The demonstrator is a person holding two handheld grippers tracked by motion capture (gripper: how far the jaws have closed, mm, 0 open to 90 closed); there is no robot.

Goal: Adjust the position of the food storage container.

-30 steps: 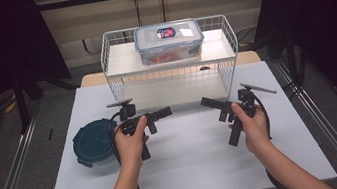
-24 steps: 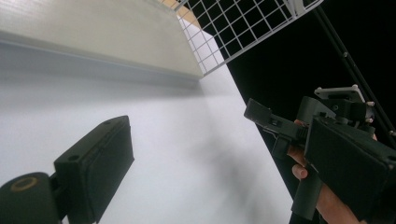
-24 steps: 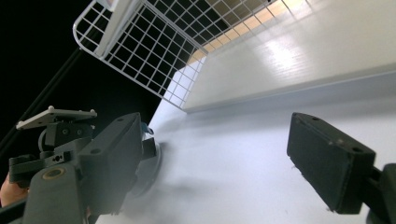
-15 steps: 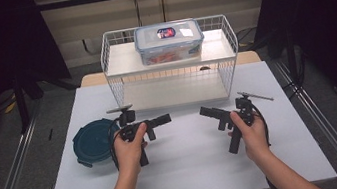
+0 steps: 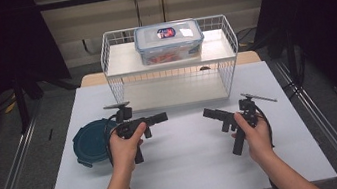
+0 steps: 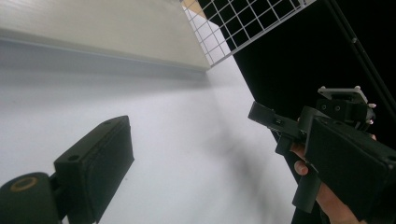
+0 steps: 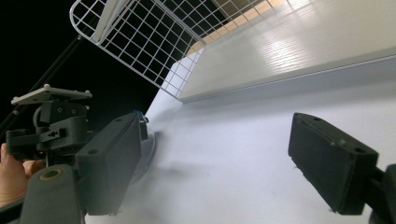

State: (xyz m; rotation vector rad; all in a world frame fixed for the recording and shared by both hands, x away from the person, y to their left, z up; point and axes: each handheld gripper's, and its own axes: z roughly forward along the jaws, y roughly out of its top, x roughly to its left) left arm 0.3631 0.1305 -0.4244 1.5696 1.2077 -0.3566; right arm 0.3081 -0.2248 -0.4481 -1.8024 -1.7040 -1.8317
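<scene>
The pads [image 6: 100, 163] of the left gripper [image 5: 160, 118] are seen spread wide, with nothing but bare table [image 5: 188, 172] between them. The right gripper [image 5: 208, 114] is parted just as wide, and nothing is gripped there either. Both are held low over the middle of the table. The left one is pointed toward three o'clock and the right one toward ten o'clock, nose to nose but apart.

Out from the left hand [image 5: 125, 149], at its nine o'clock and just beside it, the lid [image 5: 90, 142] is found lying flat on the table. It is round, dark teal and fitted with latch tabs at the rim. Whether a shallow tub sits under it cannot be told. It is untouched.

It is judged to be light, stiff plastic with a smooth top, so it is likely to slide on the table if pushed from one side. A flat piece like this is hard to pinch from above. A hold is best taken across the rim or on one of the tabs, with one jaw slipped under the edge. The left gripper would have to be swung round toward nine o'clock for that.

Further out, at twelve o'clock on the table, a white wire rack [image 5: 111, 62] is stood. A clear latched box [image 5: 168, 41] with something red inside is set on its top shelf, well apart from both grippers.
</scene>
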